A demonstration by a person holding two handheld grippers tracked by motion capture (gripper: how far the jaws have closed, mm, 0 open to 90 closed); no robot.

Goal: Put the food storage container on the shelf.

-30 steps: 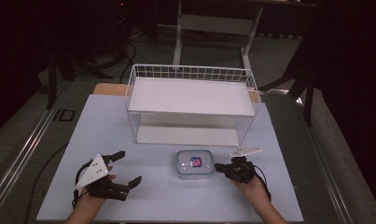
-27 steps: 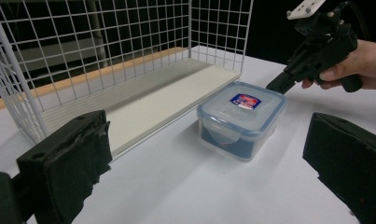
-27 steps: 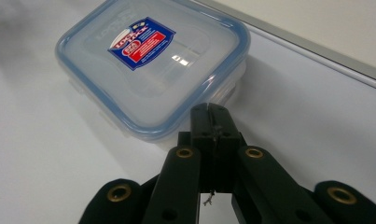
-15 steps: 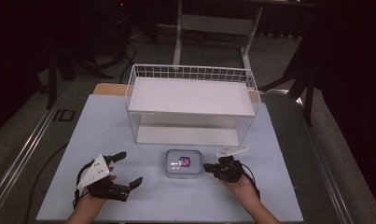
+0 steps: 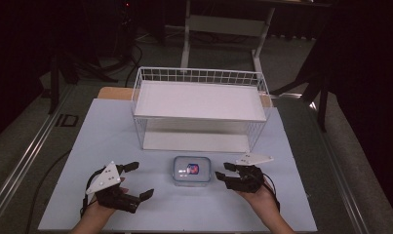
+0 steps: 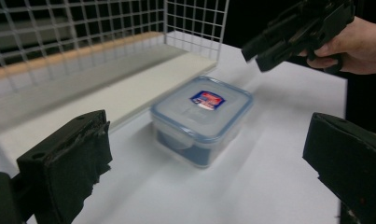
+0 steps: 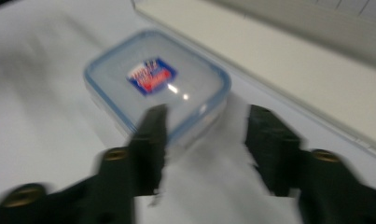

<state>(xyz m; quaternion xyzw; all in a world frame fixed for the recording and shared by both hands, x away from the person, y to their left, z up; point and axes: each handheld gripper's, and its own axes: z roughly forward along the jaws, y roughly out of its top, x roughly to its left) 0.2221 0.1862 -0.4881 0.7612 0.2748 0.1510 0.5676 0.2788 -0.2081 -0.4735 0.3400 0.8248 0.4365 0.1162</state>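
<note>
A clear square food container [image 5: 191,170] with a blue-rimmed lid and a red-and-blue label lies flat on the white table. My right gripper [image 5: 222,171] hovers just to its right, pointing at it. Its jaws have just been opening and stand apart with nothing pressed between them. In the right gripper view the container [image 7: 155,79] lies just past the right gripper [image 7: 208,112], blurred. My left gripper [image 5: 142,180] rests on the table left of the container, jaws wide open and empty. The left gripper view shows the container [image 6: 202,116] ahead of the left gripper [image 6: 209,135], and the right gripper [image 6: 258,53] beyond it.
A white wire basket shelf [image 5: 199,75] with a flat white tray top stands behind the container, with a low open space beneath it. The white table top [image 5: 111,131] extends to both sides. Dark floor, stands and cables surround the table.
The container slid a little to the left with the shut right gripper against it. The right gripper then drew back slightly, lifted and opened. The left gripper stayed put.
</note>
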